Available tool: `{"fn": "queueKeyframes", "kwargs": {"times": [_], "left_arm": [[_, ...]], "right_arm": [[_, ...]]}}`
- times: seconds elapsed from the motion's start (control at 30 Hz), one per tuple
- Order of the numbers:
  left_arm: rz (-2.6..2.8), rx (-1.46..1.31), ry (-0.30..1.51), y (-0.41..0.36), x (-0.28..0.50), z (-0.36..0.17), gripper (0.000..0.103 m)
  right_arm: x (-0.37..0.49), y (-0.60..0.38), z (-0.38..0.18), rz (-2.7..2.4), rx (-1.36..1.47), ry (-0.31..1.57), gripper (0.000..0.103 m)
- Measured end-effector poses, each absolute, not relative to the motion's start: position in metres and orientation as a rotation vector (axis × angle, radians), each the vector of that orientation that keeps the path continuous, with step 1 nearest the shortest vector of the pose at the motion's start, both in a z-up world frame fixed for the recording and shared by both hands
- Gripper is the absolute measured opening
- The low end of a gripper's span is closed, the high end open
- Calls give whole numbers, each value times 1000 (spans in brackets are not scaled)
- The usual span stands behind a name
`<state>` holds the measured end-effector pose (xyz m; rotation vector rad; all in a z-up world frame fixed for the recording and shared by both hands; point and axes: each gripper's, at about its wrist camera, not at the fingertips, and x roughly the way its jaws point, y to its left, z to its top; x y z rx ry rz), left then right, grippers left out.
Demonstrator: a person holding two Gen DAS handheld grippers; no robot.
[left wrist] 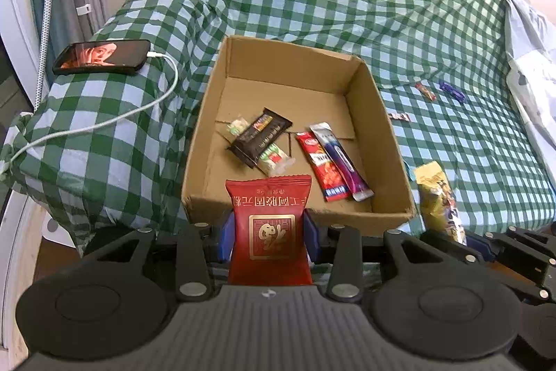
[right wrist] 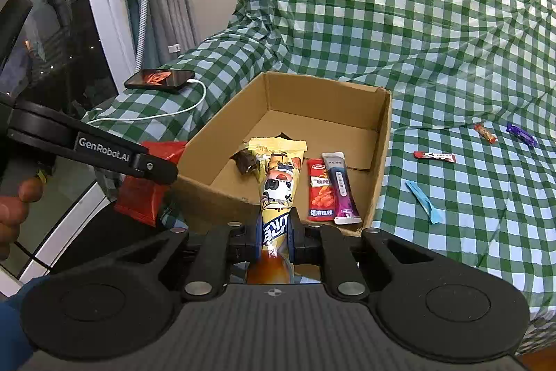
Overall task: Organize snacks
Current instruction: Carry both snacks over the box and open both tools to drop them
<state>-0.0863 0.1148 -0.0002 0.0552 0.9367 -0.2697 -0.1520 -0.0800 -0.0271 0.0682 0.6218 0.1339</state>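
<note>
My left gripper (left wrist: 268,235) is shut on a red snack packet (left wrist: 271,232), held upright just before the near wall of the open cardboard box (left wrist: 205,141). In the right wrist view that same red packet (right wrist: 142,197) hangs left of the box (right wrist: 382,145). My right gripper (right wrist: 274,232) is shut on a yellow cartoon packet (right wrist: 276,190) at the box's near edge, its top leaning over the inside. On the box floor lie a black bar (left wrist: 260,136), a pale green-white packet (left wrist: 274,159), a red stick (left wrist: 321,166) and a purple stick (left wrist: 342,162).
Green checked cloth covers the sofa. Right of the box, loose snacks lie on it: a red-black bar (right wrist: 434,156), a blue stick (right wrist: 424,202), an orange candy (right wrist: 485,132) and a purple candy (right wrist: 521,134). A phone (right wrist: 160,79) on a white cable rests left of the box.
</note>
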Motion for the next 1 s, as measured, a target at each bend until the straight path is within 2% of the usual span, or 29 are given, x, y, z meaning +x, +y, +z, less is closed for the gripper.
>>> {"fn": "queueKeyframes", "kwargs": {"times": [0.43, 1.0], "left_arm": [[-240, 52, 934, 105, -23, -1, 45], [-232, 102, 1018, 66, 65, -49, 45]], "right_arm": [[-97, -94, -26, 121, 91, 620, 14], [-6, -113, -58, 102, 117, 704, 14]]}}
